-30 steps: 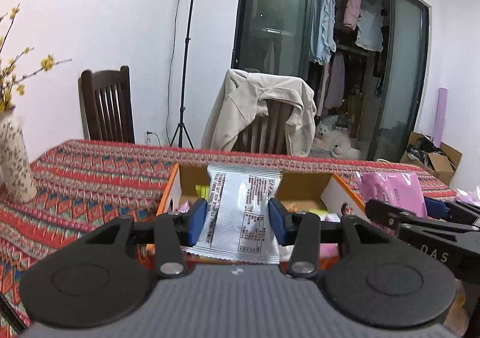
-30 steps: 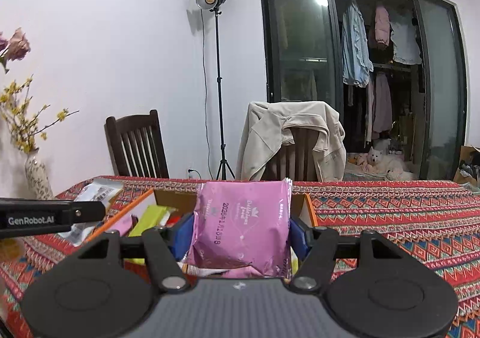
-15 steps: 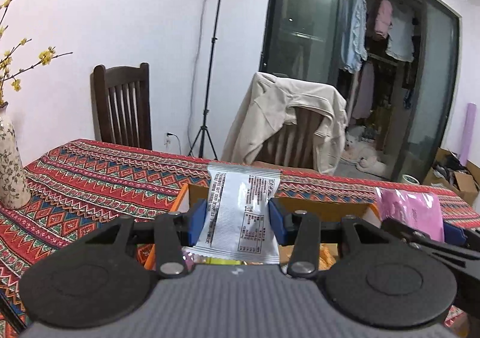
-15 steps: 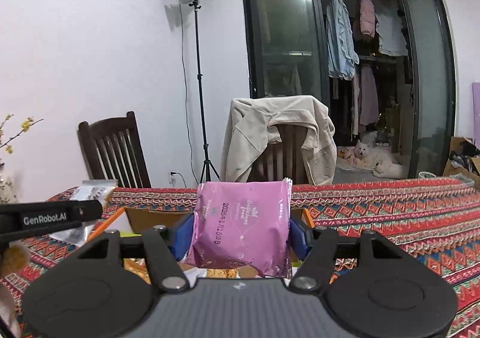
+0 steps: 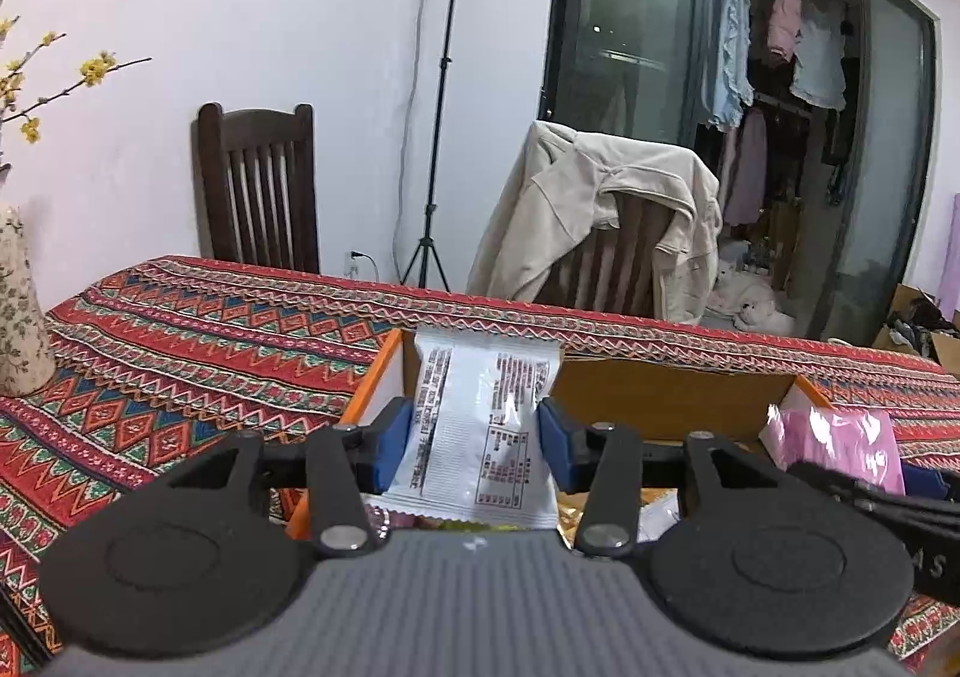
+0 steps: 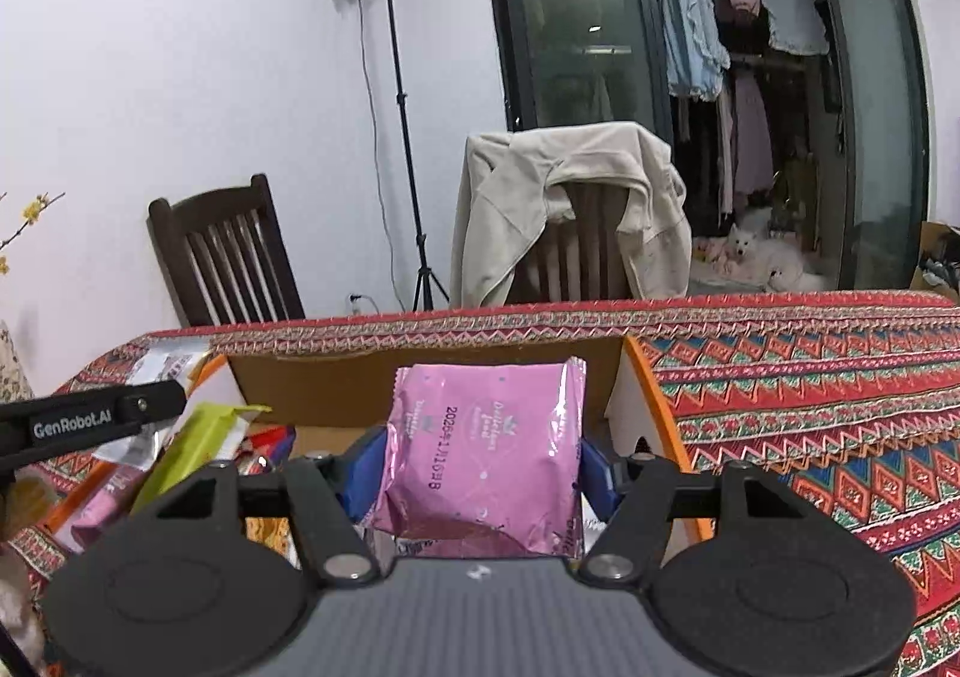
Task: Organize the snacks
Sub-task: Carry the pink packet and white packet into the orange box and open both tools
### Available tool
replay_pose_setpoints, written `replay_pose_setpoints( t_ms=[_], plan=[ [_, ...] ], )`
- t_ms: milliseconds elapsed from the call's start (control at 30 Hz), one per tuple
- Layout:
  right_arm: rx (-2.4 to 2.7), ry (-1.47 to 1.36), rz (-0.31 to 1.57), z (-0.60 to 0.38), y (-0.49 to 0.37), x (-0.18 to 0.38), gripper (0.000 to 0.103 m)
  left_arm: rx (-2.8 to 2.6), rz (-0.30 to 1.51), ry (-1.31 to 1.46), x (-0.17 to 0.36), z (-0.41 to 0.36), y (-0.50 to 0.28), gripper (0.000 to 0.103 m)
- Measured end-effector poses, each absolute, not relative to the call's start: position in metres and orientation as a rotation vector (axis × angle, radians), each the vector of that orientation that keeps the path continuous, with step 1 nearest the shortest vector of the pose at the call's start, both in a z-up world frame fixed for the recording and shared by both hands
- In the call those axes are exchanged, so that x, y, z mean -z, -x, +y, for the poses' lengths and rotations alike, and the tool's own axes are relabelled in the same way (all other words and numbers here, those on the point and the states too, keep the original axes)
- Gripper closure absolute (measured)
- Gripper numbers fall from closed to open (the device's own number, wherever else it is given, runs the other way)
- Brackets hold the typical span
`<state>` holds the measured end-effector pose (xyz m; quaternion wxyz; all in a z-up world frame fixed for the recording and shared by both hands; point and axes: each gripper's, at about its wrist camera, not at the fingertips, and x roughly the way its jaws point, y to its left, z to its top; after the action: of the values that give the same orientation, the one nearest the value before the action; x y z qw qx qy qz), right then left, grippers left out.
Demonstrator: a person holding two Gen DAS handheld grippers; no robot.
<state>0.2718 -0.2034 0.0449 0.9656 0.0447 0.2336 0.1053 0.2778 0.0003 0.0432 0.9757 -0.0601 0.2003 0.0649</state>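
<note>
Table [image 5: 180, 329], draped in red patterned cloth, across the middle of both views; a working surface for sorting.

Cardboard box [image 5: 660, 395] with orange rim, centre frame, open-topped to receive snacks; several packets already inside, among them a yellow-green packet [image 6: 198, 437] at lower left of the right view.

Pink packet [image 6: 486, 455], lower centre of the right view, upright between the blue pads of the right gripper [image 6: 480, 473], above the box's right end, presumably for release there. Jaws opening; pads apparently still touching the packet's edges.

White packet [image 5: 480, 431], lower centre of the left view, printed back facing the camera, upright between the blue pads of the left gripper [image 5: 477, 446], over the box's left end. Jaws opening here too; left pad close against the wrapper, a slight gap possible at the right pad, contact hard to confirm.

Likely stage: both packets at the point of drop into the box.
</note>
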Motion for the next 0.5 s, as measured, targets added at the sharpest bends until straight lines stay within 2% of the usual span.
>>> replay_pose_setpoints(
  t_ms=[33, 67, 100, 133, 167, 200, 233, 500],
  plan=[
    [-0.221, -0.094, 0.482, -0.204, -0.272, -0.044, 0.031, -0.127, 0.397, 0.126, -0.043, 0.001, -0.276, 0.040],
    [-0.222, -0.098, 0.482, -0.204, -0.272, -0.044, 0.031, -0.129, 0.390, 0.136, -0.044, 0.003, -0.275, 0.023],
    [-0.226, -0.100, 0.481, -0.204, -0.270, -0.044, 0.027, -0.143, 0.380, 0.146, -0.045, 0.005, -0.273, 0.015],
    [-0.228, -0.101, 0.484, -0.204, -0.270, -0.044, 0.018, -0.162, 0.366, 0.151, -0.046, 0.004, -0.271, 0.000],
    [-0.230, -0.103, 0.486, -0.206, -0.270, -0.045, 0.012, -0.178, 0.343, 0.155, -0.047, 0.005, -0.268, 0.000],
    [-0.231, -0.110, 0.485, -0.207, -0.270, -0.045, 0.002, -0.181, 0.332, 0.155, -0.047, 0.005, -0.267, 0.000],
    [-0.232, -0.117, 0.482, -0.207, -0.267, -0.046, 0.000, -0.180, 0.331, 0.156, -0.048, 0.005, -0.266, 0.000],
    [-0.216, -0.117, 0.472, -0.209, -0.264, -0.048, 0.000, -0.176, 0.330, 0.163, -0.051, 0.004, -0.264, 0.000]
  ],
)
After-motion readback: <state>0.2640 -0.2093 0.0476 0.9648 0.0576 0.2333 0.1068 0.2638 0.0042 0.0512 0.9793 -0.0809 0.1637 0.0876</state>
